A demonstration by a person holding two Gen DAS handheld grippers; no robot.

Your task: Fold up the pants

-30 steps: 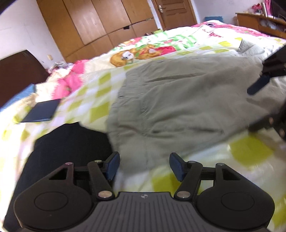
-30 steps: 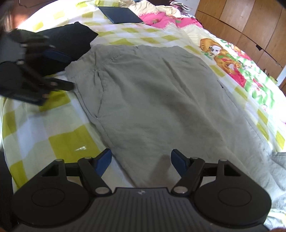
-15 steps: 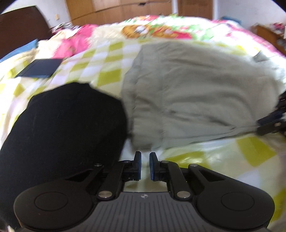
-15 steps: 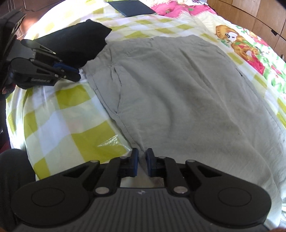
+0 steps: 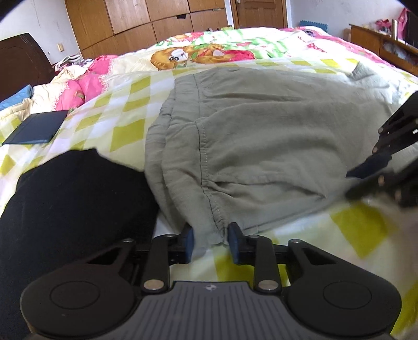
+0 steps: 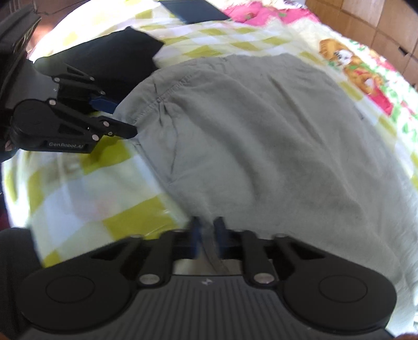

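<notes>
Grey-green pants (image 5: 261, 136) lie spread on the checked bedspread; they also fill the right wrist view (image 6: 261, 146). My left gripper (image 5: 210, 244) is part open, its fingers either side of the waistband corner at the near seam. My right gripper (image 6: 207, 235) has its fingers close together on the pants' near side edge, with cloth between them. The left gripper (image 6: 115, 117) shows at the left of the right wrist view, at the waistband corner. The right gripper (image 5: 371, 175) shows at the right of the left wrist view.
A black garment (image 5: 73, 198) lies just left of the waistband, touching it. A dark blue flat pad (image 5: 36, 126) lies farther left on the bed. Pink bedding (image 5: 78, 89), wooden wardrobes (image 5: 146, 18) and a wooden shelf (image 5: 378, 41) stand beyond.
Both grippers were open, shut empty, then moved onto the pants. The left has opened around the waistband corner; the right has closed in on the side edge.
</notes>
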